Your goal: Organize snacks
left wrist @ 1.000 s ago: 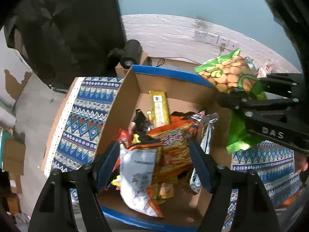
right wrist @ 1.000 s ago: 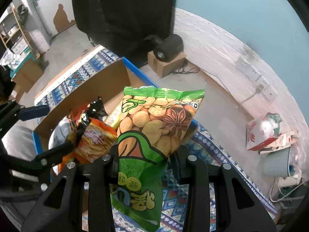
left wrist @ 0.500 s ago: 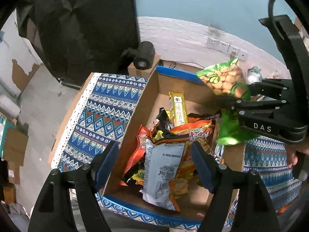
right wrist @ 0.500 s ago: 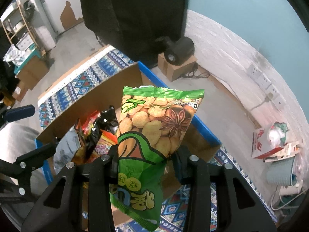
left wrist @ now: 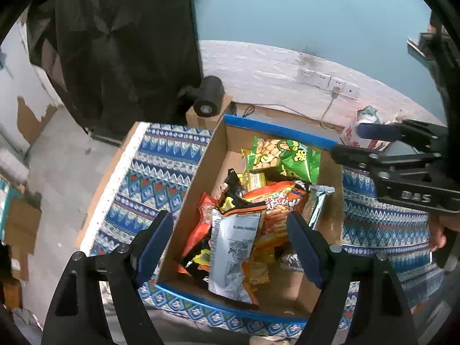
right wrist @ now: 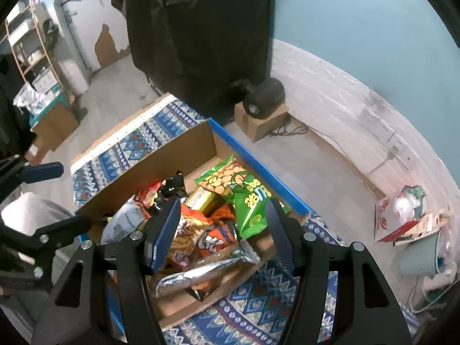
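Note:
A cardboard box [left wrist: 212, 161] [right wrist: 184, 149] with blue-taped rims holds several snack packets. The green peanut bag [left wrist: 287, 156] [right wrist: 244, 198] lies on the pile at the box's far end. An orange packet [left wrist: 283, 201] [right wrist: 207, 238], a grey-backed packet [left wrist: 230, 247] and a silver packet [right wrist: 207, 273] lie among the others. My right gripper [right wrist: 222, 227] hangs above the box, its jaws opening with nothing pressed between them; it also shows at the right in the left wrist view [left wrist: 359, 141]. My left gripper [left wrist: 230, 244] hovers over the box's near end, jaws opening, nothing gripped.
The box sits on a blue patterned cloth [left wrist: 161, 166] [right wrist: 258, 296]. A black roll on a small carton [left wrist: 208, 100] [right wrist: 263, 100] stands behind the box. A dark hanging cloth [right wrist: 201, 28], wall sockets [left wrist: 327, 79] and a red-and-white carton [right wrist: 402, 218] lie beyond.
The right gripper's jaws spread and let go of the green peanut bag, which dropped onto the pile in the box. Both grippers rose, so the box looks smaller.

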